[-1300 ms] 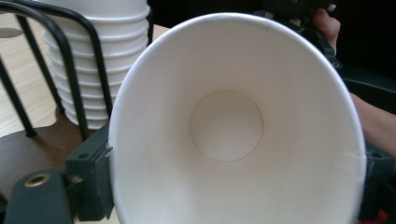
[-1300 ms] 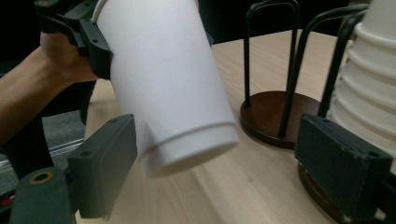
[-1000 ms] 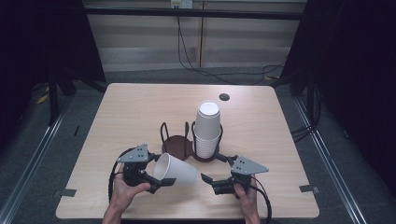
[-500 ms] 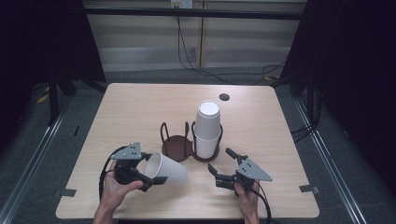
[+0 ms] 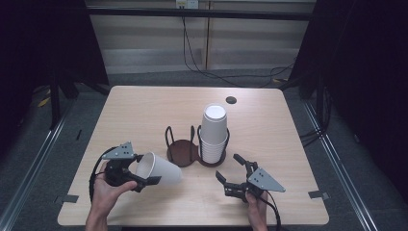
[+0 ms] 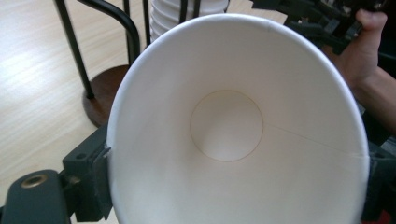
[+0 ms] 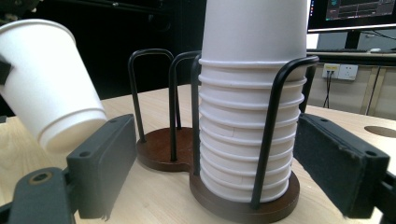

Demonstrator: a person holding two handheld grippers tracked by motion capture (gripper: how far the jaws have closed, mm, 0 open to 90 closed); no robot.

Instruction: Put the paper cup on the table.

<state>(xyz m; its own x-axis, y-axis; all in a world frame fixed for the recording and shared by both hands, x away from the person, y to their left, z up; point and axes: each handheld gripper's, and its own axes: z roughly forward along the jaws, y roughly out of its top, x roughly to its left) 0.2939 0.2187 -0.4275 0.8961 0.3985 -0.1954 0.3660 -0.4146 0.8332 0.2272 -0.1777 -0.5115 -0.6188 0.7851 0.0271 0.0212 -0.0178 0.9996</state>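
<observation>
My left gripper (image 5: 144, 179) is shut on a white paper cup (image 5: 159, 168), held on its side near the table's front left with its mouth toward the gripper. In the left gripper view the cup's inside (image 6: 226, 126) lies between the two jaws of the left gripper (image 6: 233, 186). A stack of upside-down white cups (image 5: 213, 132) stands in the right ring of a black wire holder; its left ring (image 5: 182, 151) has a bare brown base. My right gripper (image 5: 231, 174) is open, just in front of the stack (image 7: 247, 116), with the held cup (image 7: 51, 88) at its left.
The light wooden table (image 5: 144, 110) has a small dark round hole (image 5: 231, 100) near its far right edge. Dark floor, rails and cables surround the table. Both forearms enter from the front edge.
My left gripper has drawn the cup to the left, away from the right gripper. The right gripper has turned toward the holder and stays open.
</observation>
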